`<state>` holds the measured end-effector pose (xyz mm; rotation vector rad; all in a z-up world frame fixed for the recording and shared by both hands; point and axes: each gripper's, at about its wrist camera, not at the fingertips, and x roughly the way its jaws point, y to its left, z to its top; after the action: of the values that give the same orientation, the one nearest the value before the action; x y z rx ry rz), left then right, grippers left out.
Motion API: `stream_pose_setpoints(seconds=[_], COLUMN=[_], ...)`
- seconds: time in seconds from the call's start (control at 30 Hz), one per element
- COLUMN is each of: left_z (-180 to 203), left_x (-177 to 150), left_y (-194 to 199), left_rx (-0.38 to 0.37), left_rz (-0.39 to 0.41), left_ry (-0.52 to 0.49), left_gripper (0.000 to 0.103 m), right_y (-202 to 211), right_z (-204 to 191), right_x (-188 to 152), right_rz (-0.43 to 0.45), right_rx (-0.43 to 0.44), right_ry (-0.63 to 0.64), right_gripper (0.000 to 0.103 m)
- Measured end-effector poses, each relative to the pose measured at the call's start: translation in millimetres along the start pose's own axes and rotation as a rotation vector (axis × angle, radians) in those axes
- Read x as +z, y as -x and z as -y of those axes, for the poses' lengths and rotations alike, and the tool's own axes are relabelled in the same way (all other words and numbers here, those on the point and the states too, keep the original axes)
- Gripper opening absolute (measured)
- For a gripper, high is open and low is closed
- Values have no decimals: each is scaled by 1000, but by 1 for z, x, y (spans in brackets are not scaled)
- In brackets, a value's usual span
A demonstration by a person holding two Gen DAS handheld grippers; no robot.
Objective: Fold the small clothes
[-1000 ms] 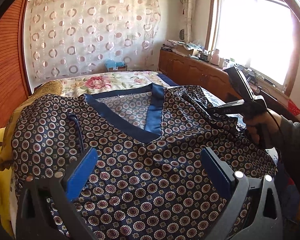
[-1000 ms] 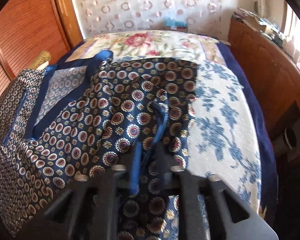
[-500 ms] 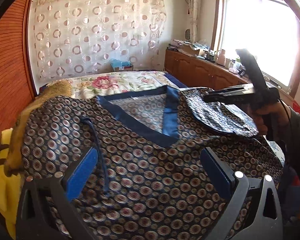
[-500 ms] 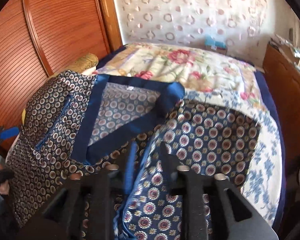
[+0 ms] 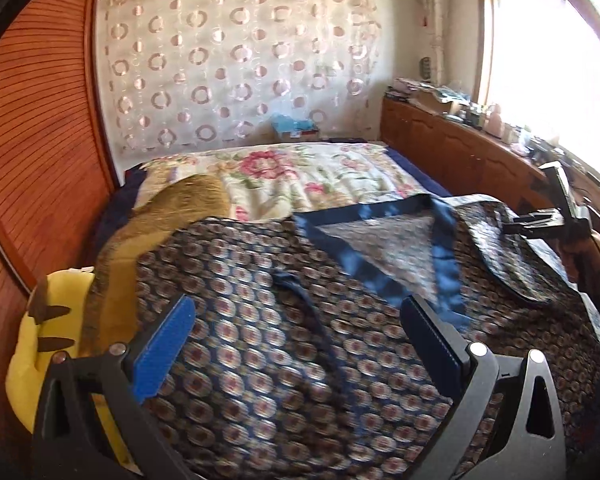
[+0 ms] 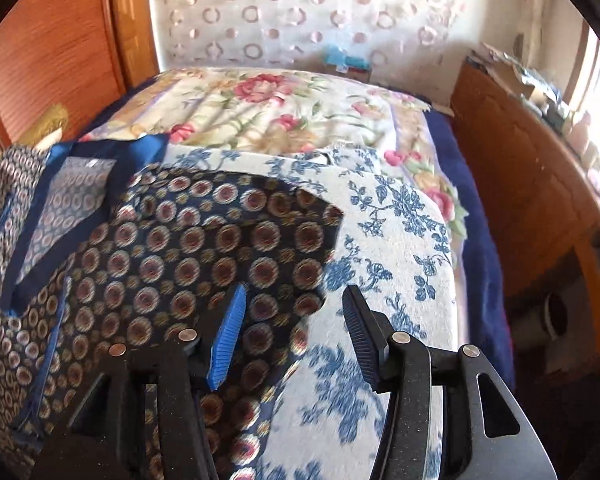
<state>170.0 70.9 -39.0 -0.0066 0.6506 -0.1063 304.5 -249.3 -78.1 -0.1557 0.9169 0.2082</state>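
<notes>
Patterned navy top (image 5: 260, 320) lies spread on bed (image 6: 260, 112), blue-trimmed V-neck (image 5: 384, 240) toward 12 o'clock. Sleeve (image 6: 220, 240) folded inward over body. Left tongs (image 5: 300, 336) spread wide above cloth, pinching nothing. Right tongs (image 6: 296, 332) opening, hovering over sleeve edge and blue-floral sheet (image 6: 388, 240), pads clear of cloth. Yellow plush (image 5: 40, 344) at 9 o'clock of top. Wooden cabinet (image 5: 460, 152) at 2 o'clock.

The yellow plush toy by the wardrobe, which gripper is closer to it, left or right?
Left. The left gripper, open, hangs over the shirt just beside the yellow plush toy. The right gripper, jaws opening, is across the shirt at its folded sleeve.
</notes>
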Motion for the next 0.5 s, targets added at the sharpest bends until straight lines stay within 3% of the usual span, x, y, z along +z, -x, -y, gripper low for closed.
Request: stream_pose_setpoints(seconds=[0.07, 0.1, 0.17, 0.2, 0.3, 0.5], left_z=[-12, -19, -33, -39, -53, -75], left_x=[3, 4, 6, 7, 10, 13], left_y=[-7, -10, -18, -21, -30, -48], left_rx=[22, 31, 52, 58, 68, 99], left_rz=[-8, -15, -31, -36, -49, -84], left_ry=[10, 18, 38, 47, 62, 62], left_gripper=[103, 103, 103, 103, 103, 102], right_y=[-4, -7, -8, -8, -2, -13], right_z=[4, 5, 5, 6, 17, 30], right_x=[2, 2, 3, 4, 7, 13], right_rz=[-6, -8, -1, 5, 45, 31], right_rx=[39, 66, 88, 88, 56, 67], right_ry=[-10, -1, 26, 35, 36, 23], right_gripper=[46, 28, 6, 2, 1, 1])
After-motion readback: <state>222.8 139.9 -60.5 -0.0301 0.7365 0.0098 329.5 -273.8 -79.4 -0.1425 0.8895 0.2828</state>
